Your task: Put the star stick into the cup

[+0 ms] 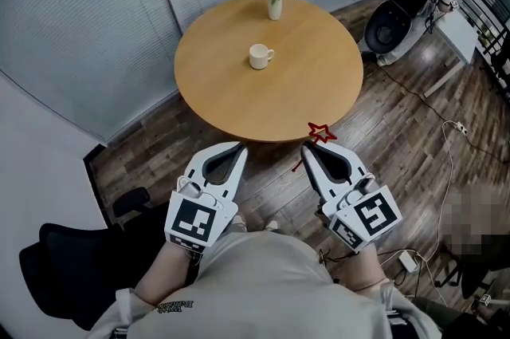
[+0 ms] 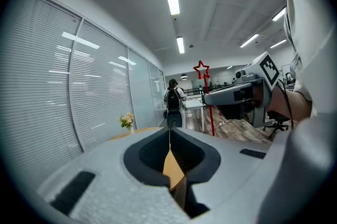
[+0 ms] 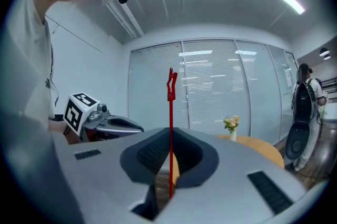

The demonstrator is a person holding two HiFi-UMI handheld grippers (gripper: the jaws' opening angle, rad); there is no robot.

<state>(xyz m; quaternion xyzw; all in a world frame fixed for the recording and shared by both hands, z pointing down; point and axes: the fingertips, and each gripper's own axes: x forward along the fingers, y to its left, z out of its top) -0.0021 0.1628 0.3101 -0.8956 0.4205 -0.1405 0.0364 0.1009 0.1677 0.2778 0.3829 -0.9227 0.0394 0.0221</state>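
right gripper [image 1: 308, 146] clamped on the star stick [image 1: 321, 132] by the table [image 1: 319, 82] near edge, left gripper [image 1: 237, 147] closed on nothing: carry the stick upright over the far cup [image 1: 260, 56], then lower its tail in.

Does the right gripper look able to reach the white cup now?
Probably yes, after moving forward: only bare tabletop lies between the right gripper, shut on the star stick, and the cup.
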